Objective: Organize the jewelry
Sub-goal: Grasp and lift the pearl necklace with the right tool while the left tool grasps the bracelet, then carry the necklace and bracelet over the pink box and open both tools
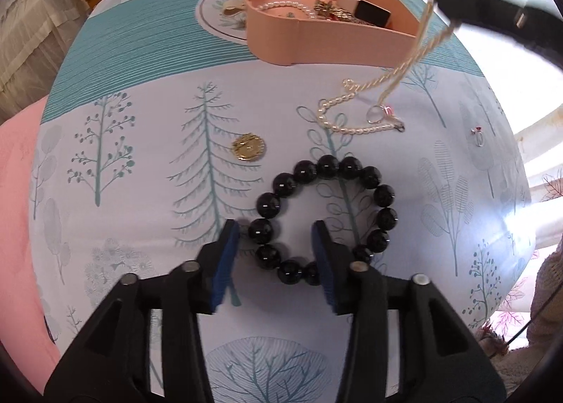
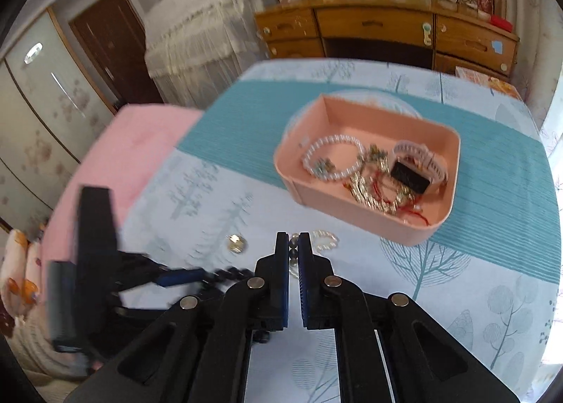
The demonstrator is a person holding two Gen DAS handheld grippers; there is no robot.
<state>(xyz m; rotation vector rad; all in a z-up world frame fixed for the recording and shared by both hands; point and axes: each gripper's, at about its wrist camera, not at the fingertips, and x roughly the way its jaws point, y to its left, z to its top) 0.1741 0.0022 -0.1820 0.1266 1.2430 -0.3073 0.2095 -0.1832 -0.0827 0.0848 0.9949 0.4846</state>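
A black bead bracelet [image 1: 327, 213] lies flat on the tree-print cloth. My left gripper [image 1: 276, 237] stands open over its near left side, with a few beads between the blue pads and none pressed. My right gripper [image 2: 293, 238] is shut on a pale twisted chain [image 1: 404, 61], which hangs from it down to a ring-shaped pendant [image 1: 378, 112] on the cloth. In the left wrist view the right gripper [image 1: 444, 3] hovers at the upper right. A pearl bracelet [image 1: 337, 123] and a gold round pendant [image 1: 248, 146] also lie loose.
A pink open box [image 2: 355, 206] at the back holds a pearl bracelet, a watch and gold chains. A small red-stone ring [image 1: 478, 133] lies at the right. A pink cloth [image 1: 17, 191] borders the left edge. A wooden dresser [image 2: 387, 30] stands beyond.
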